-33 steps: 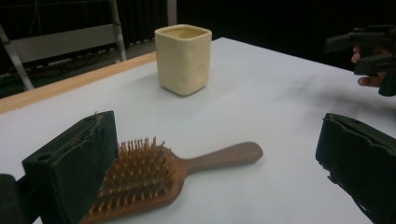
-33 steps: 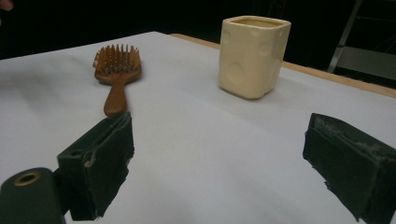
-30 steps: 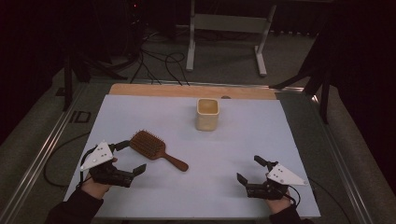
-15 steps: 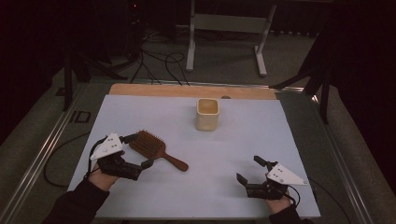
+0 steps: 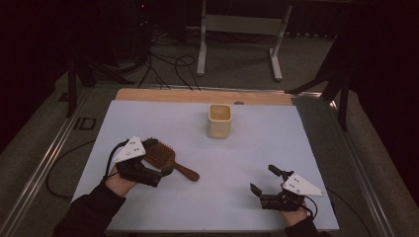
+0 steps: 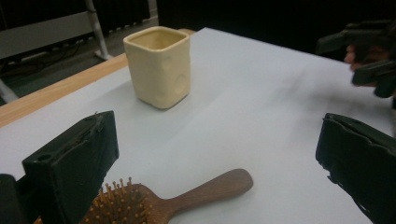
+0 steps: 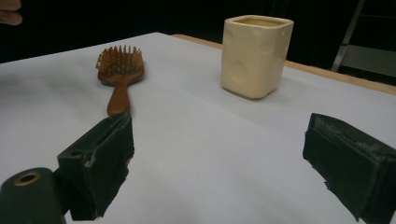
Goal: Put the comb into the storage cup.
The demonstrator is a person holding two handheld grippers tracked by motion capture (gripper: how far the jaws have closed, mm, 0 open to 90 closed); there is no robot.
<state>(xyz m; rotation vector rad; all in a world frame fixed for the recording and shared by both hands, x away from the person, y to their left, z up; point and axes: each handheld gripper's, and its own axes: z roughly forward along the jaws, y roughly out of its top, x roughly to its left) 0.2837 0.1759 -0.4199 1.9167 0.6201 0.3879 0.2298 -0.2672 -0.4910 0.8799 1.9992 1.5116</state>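
A wooden hairbrush lies bristles-up on the white table, its handle pointing right and toward me. My left gripper is open and hangs over the brush's head, one jaw on each side. From the left gripper view, the bristles sit low between the jaws and the handle runs to the right. A cream square cup stands upright at the table's far middle. My right gripper rests open near the front right, holding nothing. The right gripper view looks across at the brush and the cup.
A wooden strip edges the table's far side. Behind it on the floor are cables and a metal stand. Metal rails run along both sides of the table.
My left gripper has moved right and forward from beside the brush to over its head. The right gripper, the brush and the cup have stayed put.
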